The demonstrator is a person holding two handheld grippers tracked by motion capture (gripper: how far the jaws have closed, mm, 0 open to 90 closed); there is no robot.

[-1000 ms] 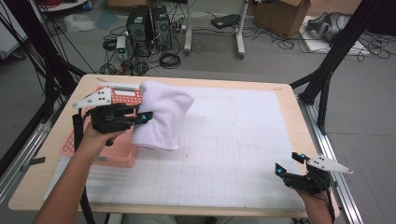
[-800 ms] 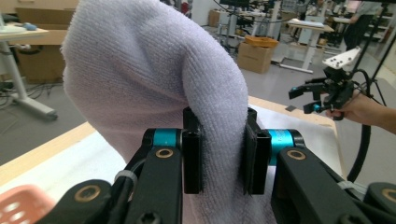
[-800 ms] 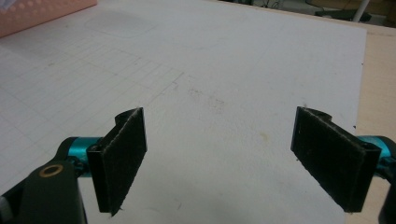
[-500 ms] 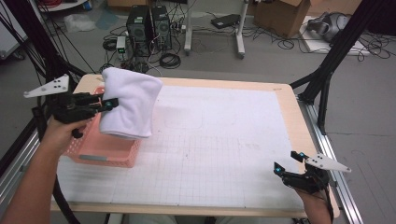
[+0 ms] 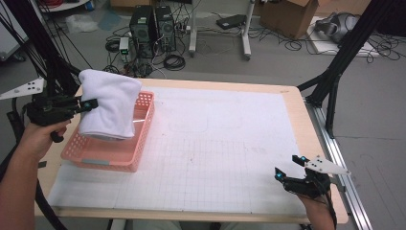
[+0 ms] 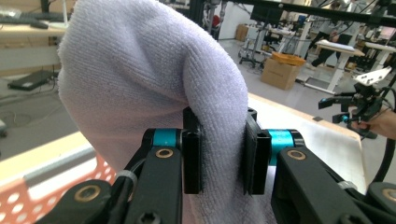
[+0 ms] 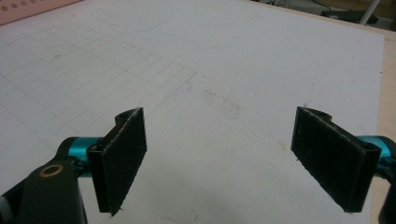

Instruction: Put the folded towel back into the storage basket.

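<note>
— Left side first. What have you got?

— My left gripper [image 5: 91,104] sits at the table's left edge, level, jaws pinched on a fold of the white terry-cloth towel [image 5: 109,109]. In the left gripper view the two black pads [image 6: 192,154] press into the cloth [image 6: 140,84] from both sides, narrow gap, firm hold.

— Where does the towel hang?

— Lifted, draped from the jaws, bulk bunched above and drooping over the near left part of the pink perforated plastic basket [image 5: 139,129]. Lower edge looks to be down inside the basket; can't tell whether it touches the floor of it.

— And the basket?

— On the left part of the white gridded mat [image 5: 225,143] that covers the pale wooden table [image 5: 299,103], long side running away from me.

— Middle of the table?

— Bare mat, faint outlines drawn on it.

— Right side?

— My right gripper [image 5: 291,167] low at the near right corner, well apart from towel and basket. The right gripper view shows its jaws spread wide, pads [image 7: 122,154] with nothing between them, mat [image 7: 224,70] beneath.
</note>
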